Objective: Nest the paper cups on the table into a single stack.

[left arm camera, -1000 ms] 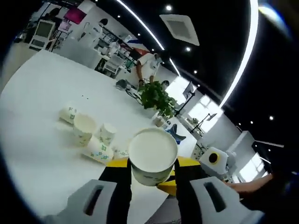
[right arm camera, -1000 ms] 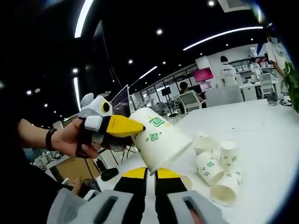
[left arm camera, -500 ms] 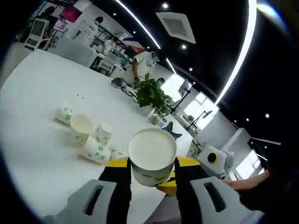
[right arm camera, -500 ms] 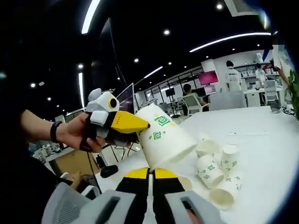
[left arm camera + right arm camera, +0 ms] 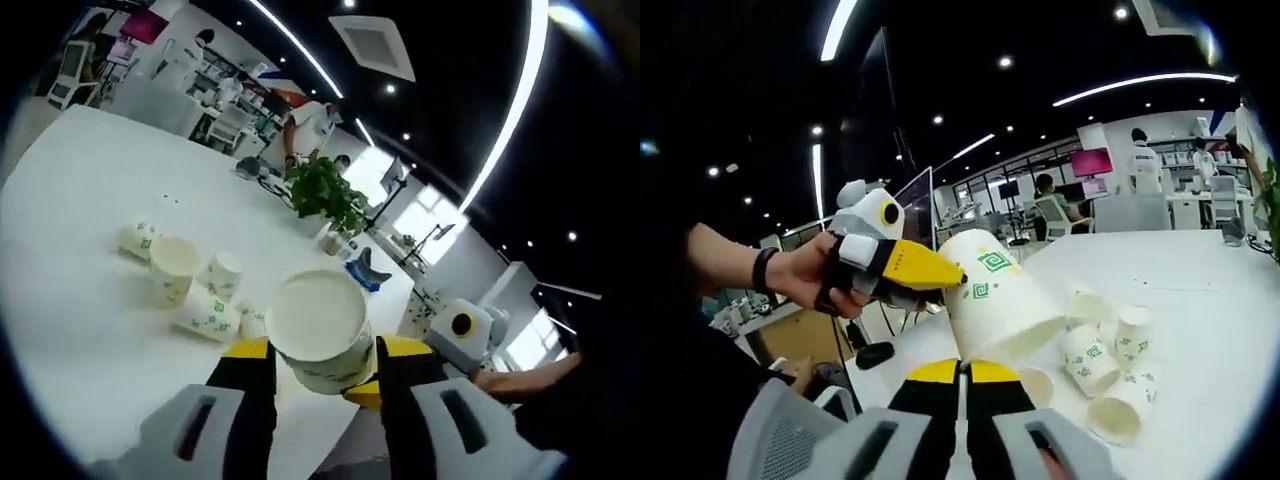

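Observation:
A white paper cup (image 5: 318, 330) with green prints is held in the air between the two grippers. My left gripper (image 5: 322, 352) is shut on its sides, and a round white end of the cup faces that camera. In the right gripper view the same cup (image 5: 1002, 305) lies tilted. The left gripper (image 5: 945, 280) clamps its narrow end with yellow jaws. My right gripper (image 5: 962, 368) has its jaws pressed together on the cup's lower edge. It enters the left gripper view as a yellow tip (image 5: 362, 393) under the cup. Several loose cups (image 5: 195, 290) (image 5: 1095, 365) lie clustered on the table.
The white table (image 5: 80, 190) (image 5: 1200, 290) stretches wide around the cup cluster. A potted plant (image 5: 325, 190) stands at its far edge. A hand (image 5: 800, 285) holds the left gripper. People and desks are far behind.
The held cup has tilted a little between the jaws, and a second edge now shows beneath it in the left gripper view. Both grips hold. Loose cups unmoved.

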